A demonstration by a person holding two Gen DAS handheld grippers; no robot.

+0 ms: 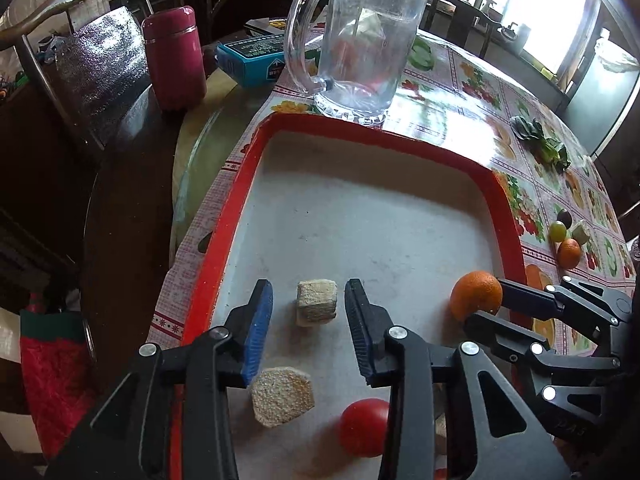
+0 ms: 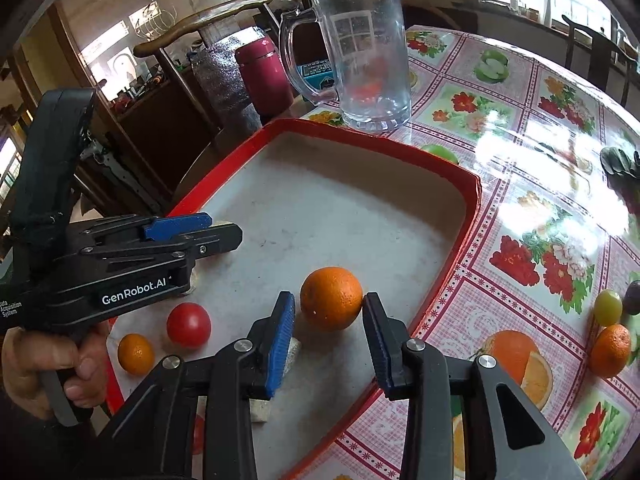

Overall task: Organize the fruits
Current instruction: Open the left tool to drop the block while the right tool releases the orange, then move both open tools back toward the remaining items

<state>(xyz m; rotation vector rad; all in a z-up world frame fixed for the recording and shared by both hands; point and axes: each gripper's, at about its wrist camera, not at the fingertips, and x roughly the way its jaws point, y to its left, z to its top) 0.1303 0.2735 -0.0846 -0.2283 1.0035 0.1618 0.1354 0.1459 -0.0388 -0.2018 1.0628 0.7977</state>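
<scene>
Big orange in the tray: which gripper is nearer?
Right. The right gripper has the big orange between its fingertips; the left gripper sits further left in the tray, around a beige block.

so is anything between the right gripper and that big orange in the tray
Nothing visible. The big orange sits on the tray floor just past the right gripper, in line with the gap between its open fingers. The beige block lies lower, beside the left finger, not in the way.

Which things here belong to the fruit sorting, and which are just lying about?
Job: tray, big orange, tomato, small orange, fruits left on the table.
Lying about: glass mug, red flask, blue box, leafy greens.
</scene>
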